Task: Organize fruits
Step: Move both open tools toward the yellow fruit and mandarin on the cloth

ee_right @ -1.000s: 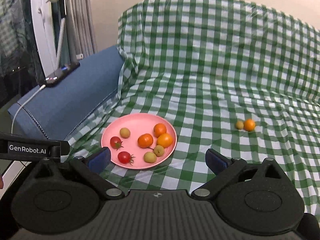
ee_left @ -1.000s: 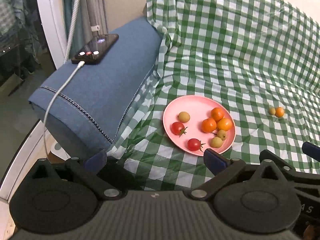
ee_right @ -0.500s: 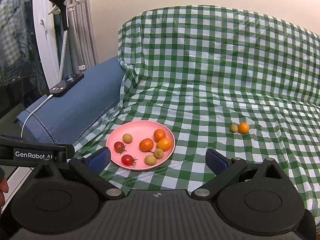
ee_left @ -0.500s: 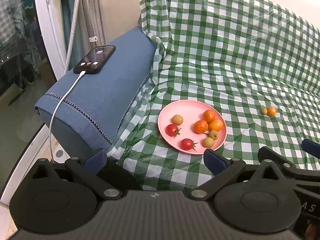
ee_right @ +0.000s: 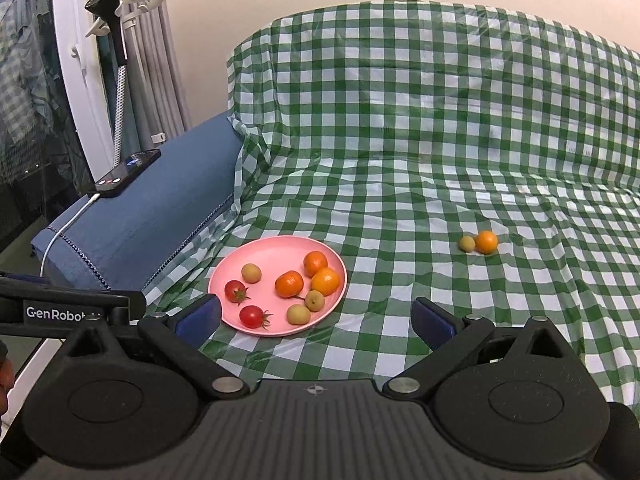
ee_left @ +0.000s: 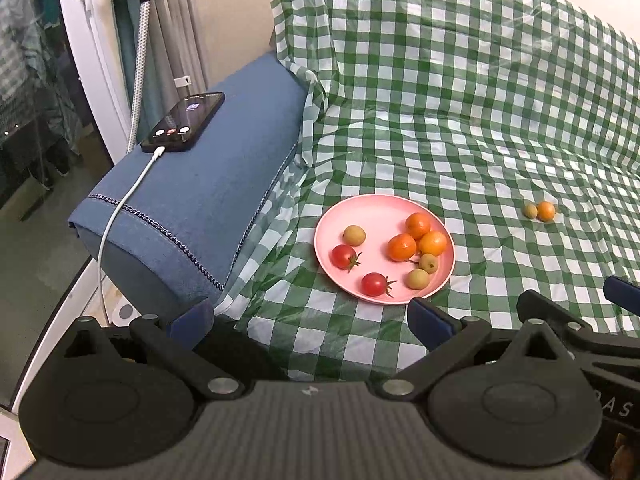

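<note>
Between picks: both left gripper and right gripper spread, empty. Next, probably fetching stray orange fruit toward pink plate.

Both cameras sit just behind their own jaws and look forward and down over a sofa draped in a green checked cloth. The left wrist view stands to the left, near the blue armrest and the phone lying on it, with the pink plate ahead near its centre. The right wrist view looks from further right and a little further back, so the plate falls left of centre. Both share the plate, the two loose fruits on the cloth, the armrest and the phone, and each catches an edge of the other gripper.
</note>
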